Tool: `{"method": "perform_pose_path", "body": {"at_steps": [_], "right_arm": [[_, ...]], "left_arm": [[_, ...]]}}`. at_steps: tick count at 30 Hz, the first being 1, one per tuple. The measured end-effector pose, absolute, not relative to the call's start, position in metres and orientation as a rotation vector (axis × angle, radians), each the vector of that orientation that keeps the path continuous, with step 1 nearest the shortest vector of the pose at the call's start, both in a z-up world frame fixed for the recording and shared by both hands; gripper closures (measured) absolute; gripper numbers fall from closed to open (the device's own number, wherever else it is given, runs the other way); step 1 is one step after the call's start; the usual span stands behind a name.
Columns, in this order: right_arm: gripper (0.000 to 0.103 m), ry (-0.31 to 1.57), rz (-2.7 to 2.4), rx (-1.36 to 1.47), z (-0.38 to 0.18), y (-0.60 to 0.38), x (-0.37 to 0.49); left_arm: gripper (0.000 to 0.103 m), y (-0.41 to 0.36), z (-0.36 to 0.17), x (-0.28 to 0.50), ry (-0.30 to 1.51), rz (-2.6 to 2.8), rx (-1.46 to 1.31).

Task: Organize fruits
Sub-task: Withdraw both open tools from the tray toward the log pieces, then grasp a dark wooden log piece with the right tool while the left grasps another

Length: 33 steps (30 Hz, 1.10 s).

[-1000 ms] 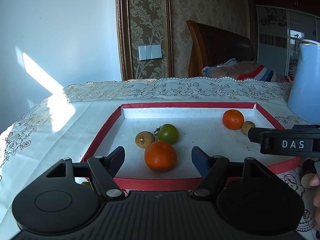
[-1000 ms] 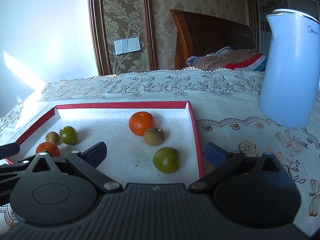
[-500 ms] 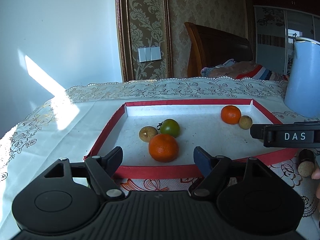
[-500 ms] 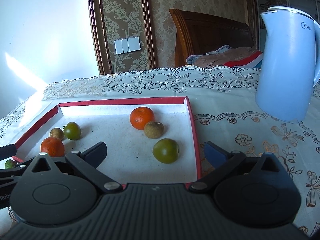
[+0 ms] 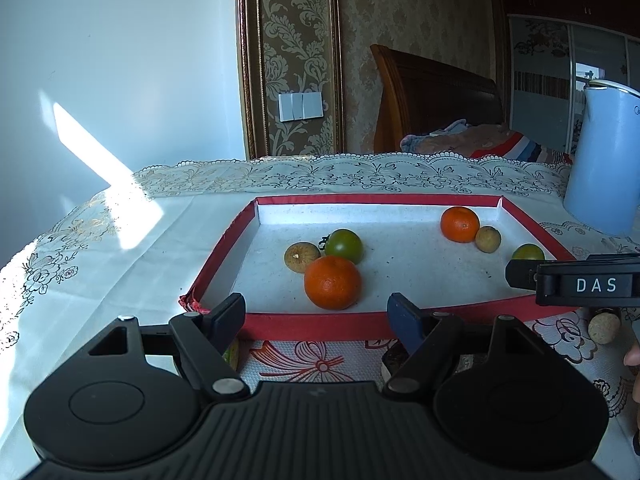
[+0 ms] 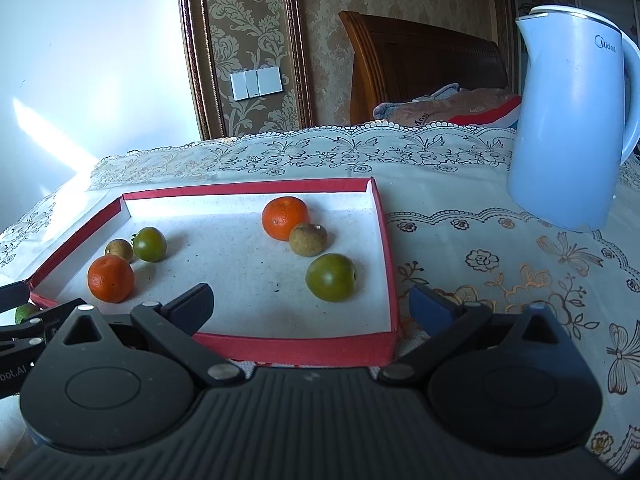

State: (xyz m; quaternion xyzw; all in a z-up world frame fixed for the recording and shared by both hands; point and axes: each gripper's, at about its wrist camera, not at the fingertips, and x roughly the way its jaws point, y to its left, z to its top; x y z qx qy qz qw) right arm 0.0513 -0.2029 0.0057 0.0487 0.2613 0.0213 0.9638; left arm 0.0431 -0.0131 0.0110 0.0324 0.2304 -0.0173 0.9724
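A red-rimmed white tray holds two groups of fruit. On its left lie an orange, a green tomato and a brown fruit. On its right lie an orange, a brown fruit and a green fruit. My left gripper is open and empty before the tray's near rim. My right gripper is open and empty over the tray's near right corner.
A pale blue kettle stands right of the tray. A brown fruit lies on the cloth in front of the tray's right end, and a green fruit by its left corner. The lace-edged cloth ends at the far table edge.
Both grippers have drawn back and up from the tray, so its near rim and the cloth in front now show. The fruit has not moved.
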Motion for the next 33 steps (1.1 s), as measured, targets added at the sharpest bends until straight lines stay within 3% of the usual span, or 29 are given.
{"method": "perform_pose_path", "body": {"at_steps": [16, 33], "right_arm": [[0.0, 0.507, 0.063, 0.04, 0.005, -0.195, 0.02], [0.0, 0.56, 0.008, 0.141, -0.004, -0.263, -0.028]], "left_arm": [[0.024, -0.004, 0.01, 0.033, 0.479, -0.041, 0.037], [0.024, 0.004, 0.01, 0.036, 0.503, -0.033, -0.008]]}}
